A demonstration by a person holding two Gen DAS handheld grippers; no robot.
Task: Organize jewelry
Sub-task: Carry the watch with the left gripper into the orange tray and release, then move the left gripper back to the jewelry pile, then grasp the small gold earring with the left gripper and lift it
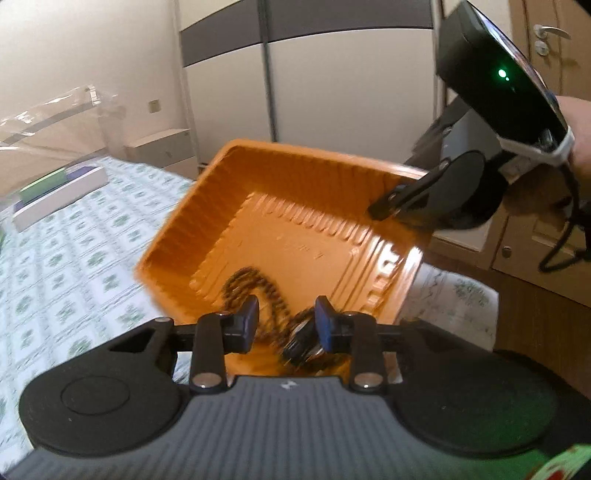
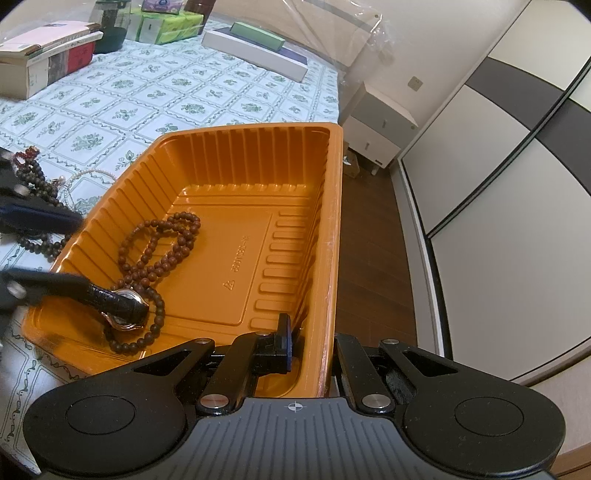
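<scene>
Orange plastic tray seated on patterned tablecloth, at table's edge, ribbed walls all round. Right gripper clenched on tray's near-right wall: one finger inside, one outside, rim pinched between. Left gripper at tray's opposite side, jaws parted and not pressing on anything. Black-strapped wristwatch lying in tray near left gripper's fingertips, strap just beside one finger; contact cannot be confirmed owing to blur. Brown bead necklace coiled on tray floor, partly under watch. Further jewelry outside tray on cloth: dark bead strand and pearl strand, both beside tray's left wall. Books, green boxes and flat white box at table's far end, well apart from tray. Wardrobe to right.
</scene>
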